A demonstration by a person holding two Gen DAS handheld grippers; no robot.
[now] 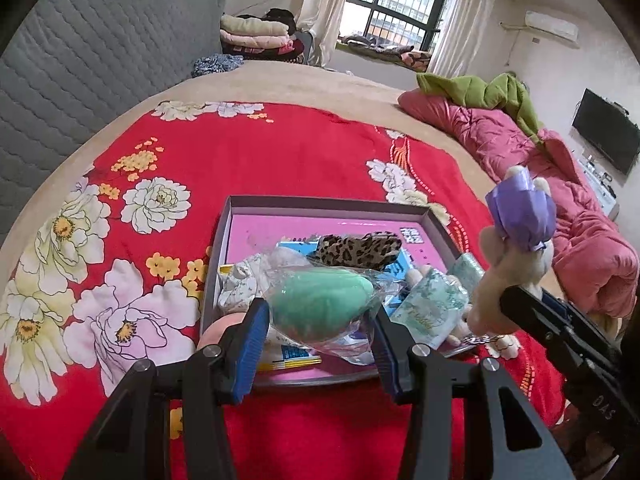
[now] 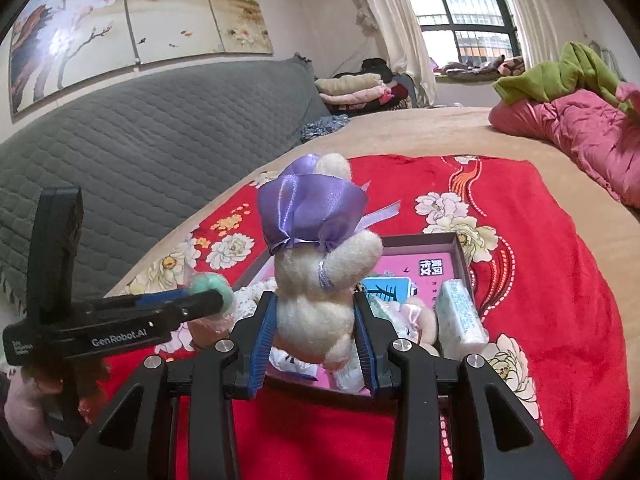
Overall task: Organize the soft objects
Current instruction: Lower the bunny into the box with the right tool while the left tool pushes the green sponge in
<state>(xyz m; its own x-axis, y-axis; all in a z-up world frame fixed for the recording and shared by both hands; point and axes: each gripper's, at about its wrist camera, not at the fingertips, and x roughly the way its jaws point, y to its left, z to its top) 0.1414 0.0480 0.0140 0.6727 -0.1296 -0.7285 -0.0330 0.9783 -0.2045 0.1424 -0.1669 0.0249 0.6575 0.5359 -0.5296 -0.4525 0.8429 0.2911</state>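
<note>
Over the box on the bed, we hold one soft thing in each pair of tongs.

Left tongs: clenched on a mint sponge sealed in a clear bag. Blue ribbed pads press the film on both sides. Sponge is egg-shaped and smooth; the wrap is glossy, crinkled and loose at the ends.

Right tongs: clenched on a plush toy low on its body, above the near end of the box. Cream fuzzy pile, rounded limbs, with a shiny purple satin wrap gathered and tied over its upper part.

Box: shallow, rigid, grey card walls, pink printed bottom. It holds a leopard-print cloth, two soft tissue packs in pale green film, a white patterned fabric piece and a second small plush. It sits on a red floral blanket, velvety in look.

Risks, as we judge them:
- The bag film is slick. The pads may be gripping wrap more than sponge, so the sponge could slide inside the bag or slip free.
- The toy is held at its lower end with the satin-wrapped bulk above the pads. It may tip or pivot in the grip.
- Both tongs sit close together, the toy just beside the left tongs. A careless swing could knock one item against the other.
- The box is already crowded at the near end. Dropping either item there could push a tissue pack over the low wall.
- The blanket is soft; a push on the box could tilt it.
</note>
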